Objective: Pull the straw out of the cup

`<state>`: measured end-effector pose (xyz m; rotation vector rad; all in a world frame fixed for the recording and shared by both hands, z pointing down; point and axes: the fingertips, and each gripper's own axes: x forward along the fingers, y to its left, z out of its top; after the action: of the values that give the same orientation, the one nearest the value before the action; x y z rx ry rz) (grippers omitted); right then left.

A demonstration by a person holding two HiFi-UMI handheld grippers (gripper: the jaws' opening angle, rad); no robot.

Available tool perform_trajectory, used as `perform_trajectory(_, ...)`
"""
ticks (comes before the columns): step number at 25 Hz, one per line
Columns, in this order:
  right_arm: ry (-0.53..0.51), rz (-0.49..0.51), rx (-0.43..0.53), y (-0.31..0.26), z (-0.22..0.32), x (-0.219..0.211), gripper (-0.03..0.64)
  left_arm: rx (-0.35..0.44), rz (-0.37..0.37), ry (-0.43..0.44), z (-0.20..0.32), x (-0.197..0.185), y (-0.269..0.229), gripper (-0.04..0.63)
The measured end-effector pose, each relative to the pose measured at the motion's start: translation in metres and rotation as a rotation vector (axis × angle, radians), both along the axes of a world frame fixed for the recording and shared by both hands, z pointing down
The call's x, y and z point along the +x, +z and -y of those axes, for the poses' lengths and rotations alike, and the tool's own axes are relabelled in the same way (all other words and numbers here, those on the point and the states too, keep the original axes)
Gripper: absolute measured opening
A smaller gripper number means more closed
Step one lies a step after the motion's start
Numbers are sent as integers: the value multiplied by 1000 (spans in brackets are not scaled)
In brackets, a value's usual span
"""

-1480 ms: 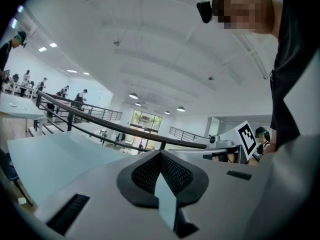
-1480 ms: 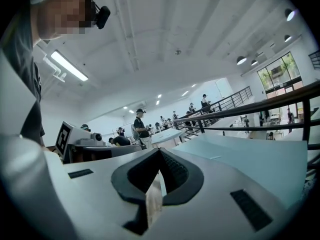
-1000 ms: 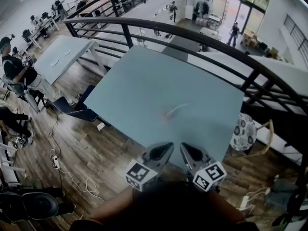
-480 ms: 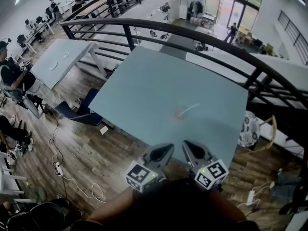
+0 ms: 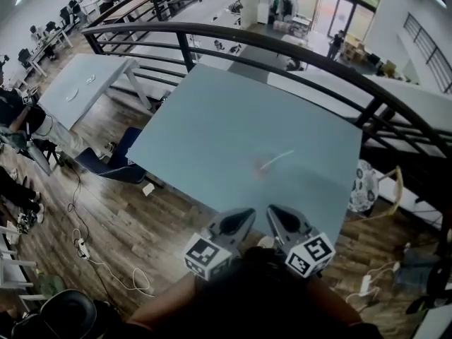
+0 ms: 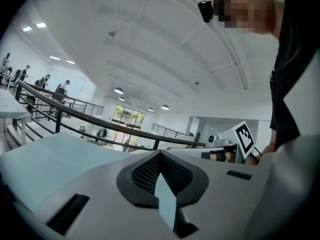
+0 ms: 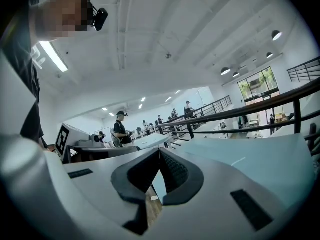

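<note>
Table (image 5: 212, 119): pale blue and wide, bare apart from the task's things, with a dark railing (image 5: 296, 51) beyond its far edge.
Left tongs (image 5: 236, 221): held low at the near edge of the table. In the left gripper view the tips (image 6: 160, 155) meet with nothing between them, so they are closed and empty.
Cup (image 5: 260, 167): a small pale shape on the table, right of centre, ahead of both tongs and well apart from them.
Straw (image 5: 280, 157): a thin white line rising from the cup and leaning up and to the right.
Right tongs (image 5: 281, 221): just beside the left ones. In the right gripper view the tips (image 7: 160, 151) are together on nothing.
Handling, as a judgement: the straw is probably light, thin and easily crushed, so it needs a gentle pinch on its free upper end, clear of the rim. The cup also looks light and may lift or tip with the straw unless the other tongs steady its wall.
Hard to make out: whether the cup stands upright or lies over, what it is made of, whether it has a lid, and how deep the straw sits in it.
</note>
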<state>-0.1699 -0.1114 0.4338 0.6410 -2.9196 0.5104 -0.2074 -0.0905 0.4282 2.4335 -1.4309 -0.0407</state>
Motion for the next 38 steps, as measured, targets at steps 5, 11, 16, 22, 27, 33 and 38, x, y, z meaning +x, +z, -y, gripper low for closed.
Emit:
perform_trajectory(5,-21,9,-8,1,14,-3,11,-2,7,-5,15,0,-2,11)
perform_trajectory(11,-60,0,-10,-6,36,4,11,-2,12,-2,43,14,-7,11)
perform_trajectory(16,-67,19,-18,-5,65,15,11,-2,23,9,74,26,-9,11)
perform_trajectory(22,-58,55,-22,-5,95,30,11,-31,62,32,97,40,-3,11)
perform_trajectory(27,-40,67,-37,6,119,44,11,-59,69,63,121,59,12,11)
perform_trajectory(33,30,49,-41,12,150,55,11,-65,74,126,154,63,13,11)
perform_trajectory(38,115,33,-65,23,176,53,11,-70,83,189,185,48,21,11)
